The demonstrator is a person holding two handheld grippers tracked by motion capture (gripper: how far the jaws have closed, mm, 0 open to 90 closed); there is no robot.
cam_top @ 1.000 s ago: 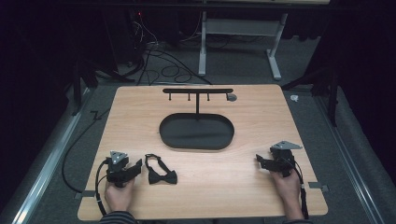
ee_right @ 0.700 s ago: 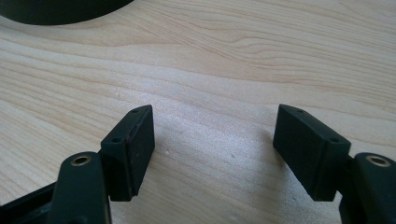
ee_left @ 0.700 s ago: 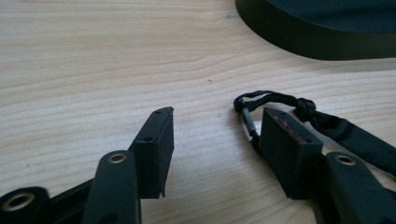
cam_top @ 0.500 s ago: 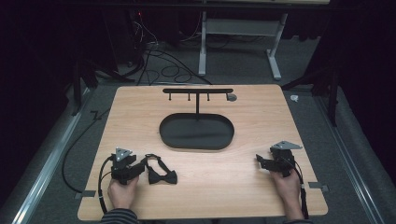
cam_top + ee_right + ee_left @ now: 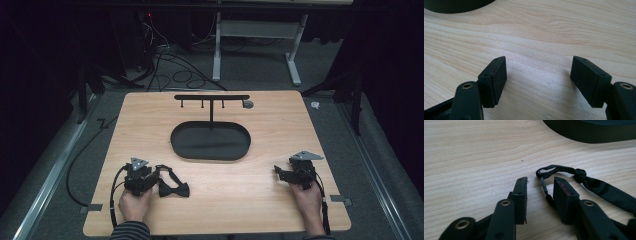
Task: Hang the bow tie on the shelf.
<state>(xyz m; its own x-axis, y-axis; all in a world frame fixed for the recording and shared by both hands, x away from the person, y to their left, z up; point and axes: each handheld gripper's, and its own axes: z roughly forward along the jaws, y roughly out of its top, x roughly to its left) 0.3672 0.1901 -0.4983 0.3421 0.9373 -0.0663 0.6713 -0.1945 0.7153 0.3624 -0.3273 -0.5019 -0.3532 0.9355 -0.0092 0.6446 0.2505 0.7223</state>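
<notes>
Wooden table (image 5: 260,200): bow tie strap (image 5: 556,168) between left tool (image 5: 539,185) jaws.

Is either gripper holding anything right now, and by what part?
Nothing yet. The left gripper, whose jaws have just been closing, straddles the bow tie's strap without pinching it. The right gripper is open.

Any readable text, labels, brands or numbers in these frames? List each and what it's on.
None: no words, numbers or logos are readable on the bow tie, its strap, the black tray, the hook stand, the left gripper, the right gripper or the table.
</notes>
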